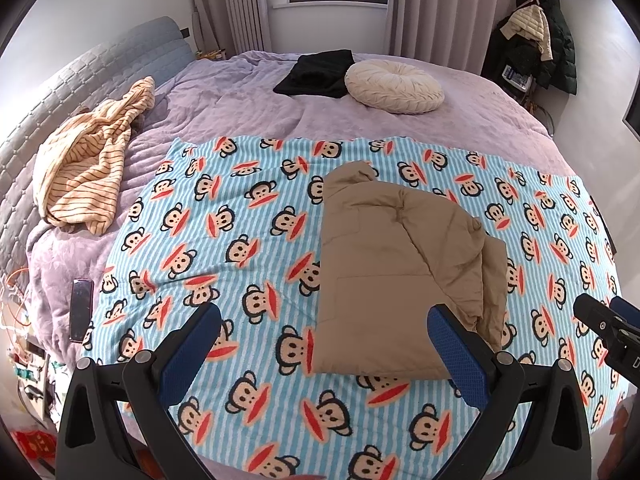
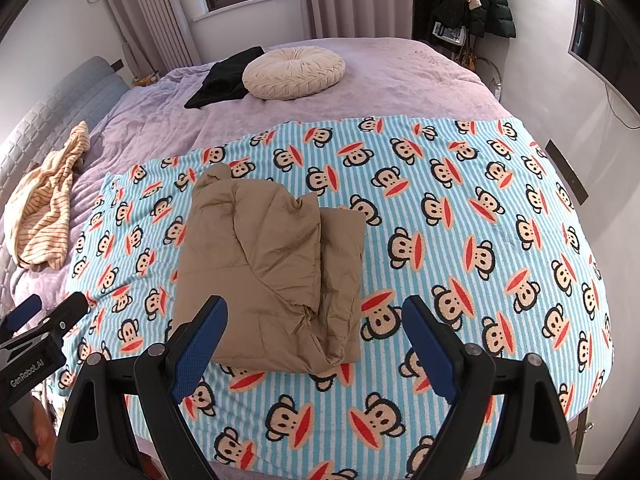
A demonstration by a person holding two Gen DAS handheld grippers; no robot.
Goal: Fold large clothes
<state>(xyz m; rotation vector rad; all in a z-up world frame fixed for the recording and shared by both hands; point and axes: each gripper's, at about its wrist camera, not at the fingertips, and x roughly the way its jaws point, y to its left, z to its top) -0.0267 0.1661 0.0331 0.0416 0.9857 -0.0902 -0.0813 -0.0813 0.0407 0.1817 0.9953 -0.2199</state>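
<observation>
Both tools hang above the near edge of the bed, the left gripper [image 1: 326, 330] and right gripper [image 2: 316, 322] with jaws spread wide, holding nothing. Just beyond them the folded tan jacket [image 2: 268, 276] lies on the monkey-print blanket [image 2: 460, 208], a round cream cushion [image 2: 294, 73] farther back.

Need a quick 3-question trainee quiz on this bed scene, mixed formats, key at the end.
1. True or false: the tan jacket lies folded on the monkey-print blanket.
2. What rests against the round cushion at the far side of the bed?
A. a black garment
B. a phone
C. a striped top
3. Fill in: both the left tool and the right tool have their jaws ____ and hold nothing.

Key: 1 true; 2 A; 3 open. The striped top lies bunched by the headboard, and the phone sits at the blanket's left edge.
</observation>
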